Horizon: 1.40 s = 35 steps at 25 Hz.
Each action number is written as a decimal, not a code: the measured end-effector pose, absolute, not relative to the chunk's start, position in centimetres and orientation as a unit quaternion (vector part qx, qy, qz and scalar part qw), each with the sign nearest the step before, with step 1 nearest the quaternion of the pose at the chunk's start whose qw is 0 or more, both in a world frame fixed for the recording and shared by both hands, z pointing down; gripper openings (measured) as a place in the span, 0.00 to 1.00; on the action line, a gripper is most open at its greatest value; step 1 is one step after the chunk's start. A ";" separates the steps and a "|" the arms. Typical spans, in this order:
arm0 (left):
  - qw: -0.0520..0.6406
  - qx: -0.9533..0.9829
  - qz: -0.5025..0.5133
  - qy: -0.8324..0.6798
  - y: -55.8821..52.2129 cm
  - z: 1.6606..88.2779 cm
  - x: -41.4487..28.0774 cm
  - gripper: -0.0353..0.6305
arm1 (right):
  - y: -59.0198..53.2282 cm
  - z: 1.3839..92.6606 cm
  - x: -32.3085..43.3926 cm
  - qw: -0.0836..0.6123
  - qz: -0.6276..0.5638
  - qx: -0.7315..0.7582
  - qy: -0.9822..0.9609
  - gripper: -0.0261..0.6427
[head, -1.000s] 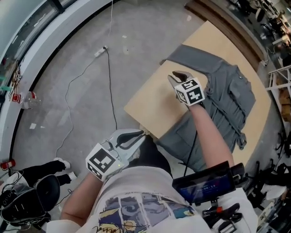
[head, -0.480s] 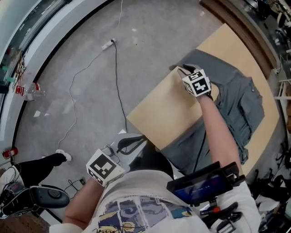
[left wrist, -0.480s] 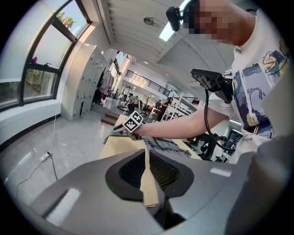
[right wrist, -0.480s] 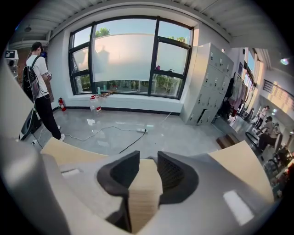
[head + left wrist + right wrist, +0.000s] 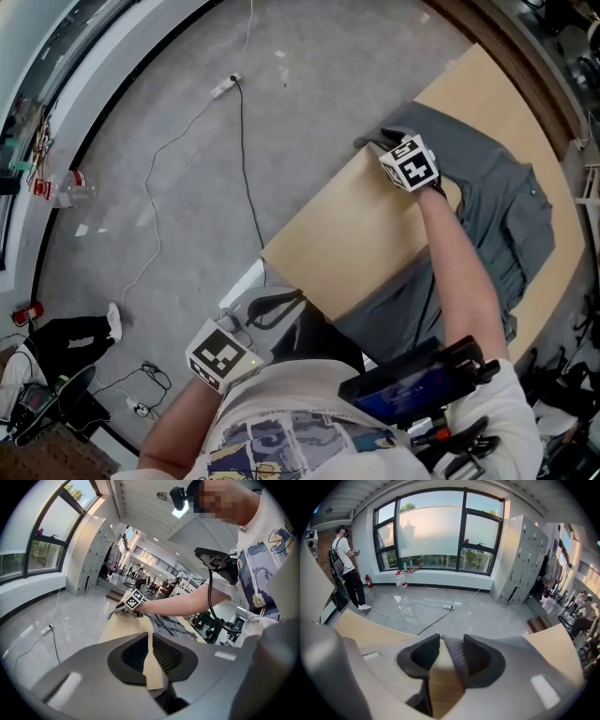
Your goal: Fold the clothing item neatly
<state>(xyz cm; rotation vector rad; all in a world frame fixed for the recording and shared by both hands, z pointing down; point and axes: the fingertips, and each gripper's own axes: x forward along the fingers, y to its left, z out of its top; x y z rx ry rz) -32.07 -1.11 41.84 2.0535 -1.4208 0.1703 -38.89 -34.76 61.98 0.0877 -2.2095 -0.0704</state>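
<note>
A grey garment [image 5: 487,206] lies spread over the right part of a light wooden table [image 5: 356,244], one end hanging off the near edge. My right gripper [image 5: 375,142] is at the garment's far left corner, by the table's left edge. Its jaws have just been opening; a fold of grey fabric [image 5: 457,656] lies between them against the right pad, with bare wood beside it. My left gripper [image 5: 291,298] hangs off the table's near corner, close to the person's body, shut and empty. In the left gripper view, the left gripper [image 5: 151,641] points at the table and garment [image 5: 166,623].
A cable and power strip [image 5: 225,89] trail across the grey floor left of the table. A bottle [image 5: 61,183] and dark gear [image 5: 56,347] sit at the far left. A screen device [image 5: 412,384] hangs at the person's waist. Another person [image 5: 347,569] stands by the windows.
My right gripper has moved away along the garment to its far left corner and sunk toward the table. My left gripper has dropped a little, still off the table's near corner.
</note>
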 end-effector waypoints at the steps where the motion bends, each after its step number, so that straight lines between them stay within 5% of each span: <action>1: 0.316 0.778 0.064 -0.539 -1.2 42.0 -32.1 0.11 | -34.7 62.0 -38.8 0.445 -0.022 0.032 -0.895 0.26; 8: 0.323 0.776 0.065 -0.537 -2.0 42.5 -32.2 0.11 | -34.7 62.0 -38.7 0.418 0.035 0.037 -0.907 0.24; 13: 0.325 0.777 0.071 -0.534 -2.4 42.8 -32.2 0.11 | -35.7 62.0 -37.8 0.413 0.051 0.063 -0.907 0.10; 35: 0.289 0.817 0.085 -0.492 -1.6 41.6 -28.3 0.11 | -37.4 56.0 -32.2 0.342 0.100 0.157 -0.921 0.08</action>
